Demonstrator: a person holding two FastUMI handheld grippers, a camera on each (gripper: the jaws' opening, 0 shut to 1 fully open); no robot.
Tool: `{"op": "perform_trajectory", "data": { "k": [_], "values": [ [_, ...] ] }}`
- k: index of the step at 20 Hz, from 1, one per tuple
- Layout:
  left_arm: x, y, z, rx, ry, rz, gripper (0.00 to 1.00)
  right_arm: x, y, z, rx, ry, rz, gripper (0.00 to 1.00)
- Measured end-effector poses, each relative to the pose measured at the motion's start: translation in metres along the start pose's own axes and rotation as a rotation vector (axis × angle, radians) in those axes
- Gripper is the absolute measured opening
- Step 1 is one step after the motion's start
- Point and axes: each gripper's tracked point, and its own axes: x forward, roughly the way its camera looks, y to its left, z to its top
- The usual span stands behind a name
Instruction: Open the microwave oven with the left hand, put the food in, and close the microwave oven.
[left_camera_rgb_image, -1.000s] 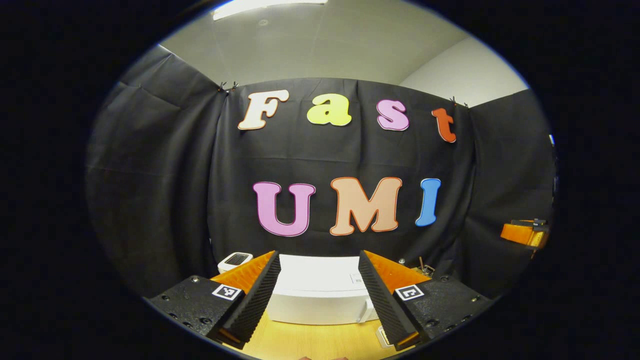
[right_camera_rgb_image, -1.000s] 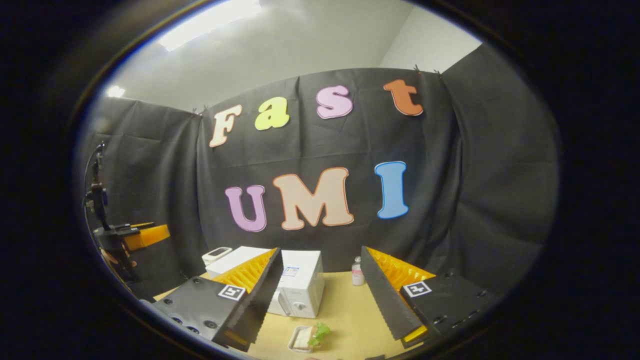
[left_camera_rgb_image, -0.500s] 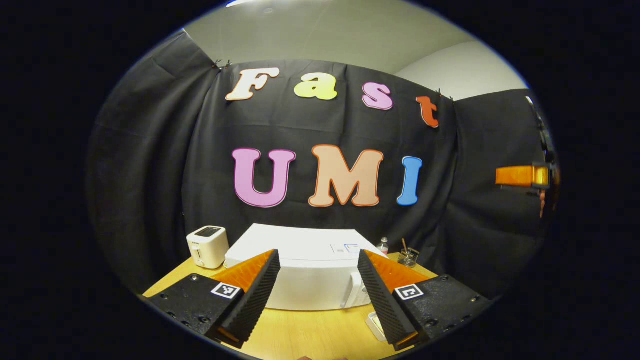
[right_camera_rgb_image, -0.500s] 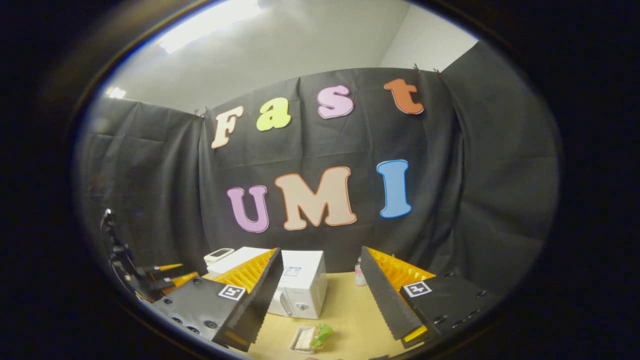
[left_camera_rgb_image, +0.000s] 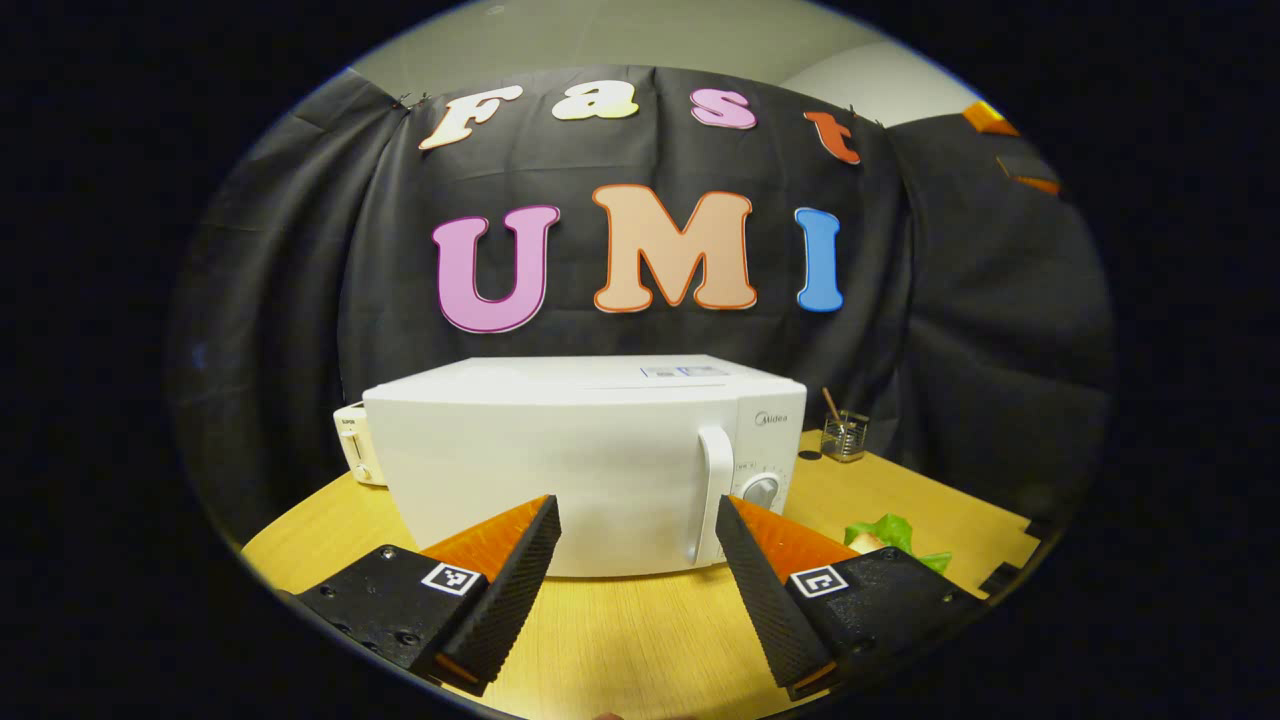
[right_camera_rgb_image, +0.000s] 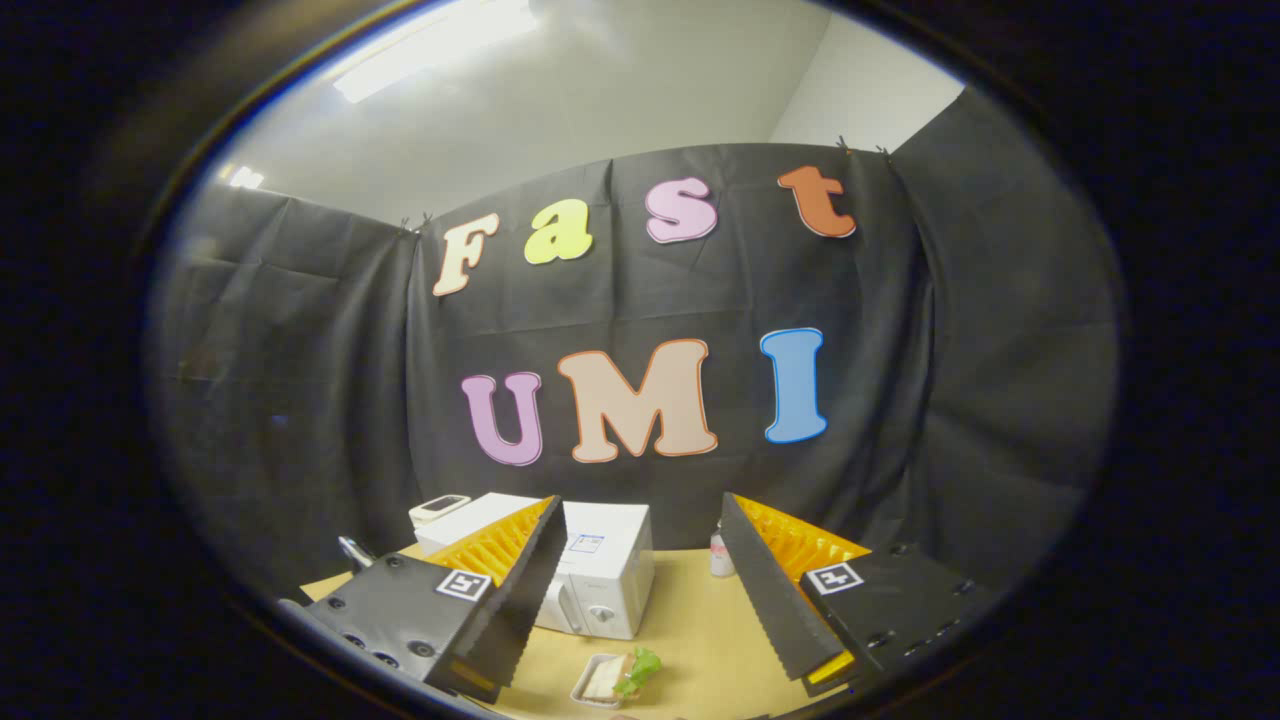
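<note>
In the left gripper view, the left gripper (left_camera_rgb_image: 637, 580) has its two fingers wide apart and holds nothing. The white microwave oven (left_camera_rgb_image: 590, 455) stands on the desk (left_camera_rgb_image: 620, 640) just past the fingers, with its door shut. Its tall white handle (left_camera_rgb_image: 712, 490) is a bit right of the middle, just above the tip of the gripper's right finger. A round knob (left_camera_rgb_image: 762, 490) sits right of the handle. Nothing is between the gripper and the door.

The food (left_camera_rgb_image: 885, 535), with green leaf on it, lies on the desk to the right of the microwave oven, partly behind the right finger. A white toaster (left_camera_rgb_image: 352, 455) peeks out on the far left. A small glass (left_camera_rgb_image: 845, 435) with a stick in it stands far right.

In the right gripper view, the right gripper (right_camera_rgb_image: 640, 600) is high up, fingers apart and empty. The microwave oven (right_camera_rgb_image: 600, 575) is far below on the left. The food (right_camera_rgb_image: 615, 678) lies in a small tray nearer, between the fingers. A small bottle (right_camera_rgb_image: 718, 555) stands at the back.
</note>
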Motion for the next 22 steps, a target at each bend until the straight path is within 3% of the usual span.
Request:
{"op": "perform_trajectory", "data": {
  "k": [3, 10, 22],
  "values": [
    [0.028, -0.007, -0.024, 0.055, 0.02, 0.017, 0.96, 0.0, -0.001, -0.007, -0.01, 0.007, 0.003, 0.91],
    [0.079, -0.011, -0.058, 0.009, 0.076, 0.03, 0.98, 0.005, -0.013, -0.023, -0.015, 0.048, -0.009, 0.91],
    [0.083, -0.022, -0.056, -0.022, 0.058, -0.017, 0.94, 0.017, -0.03, -0.041, 0.015, 0.065, -0.028, 0.91]
  ]
}}
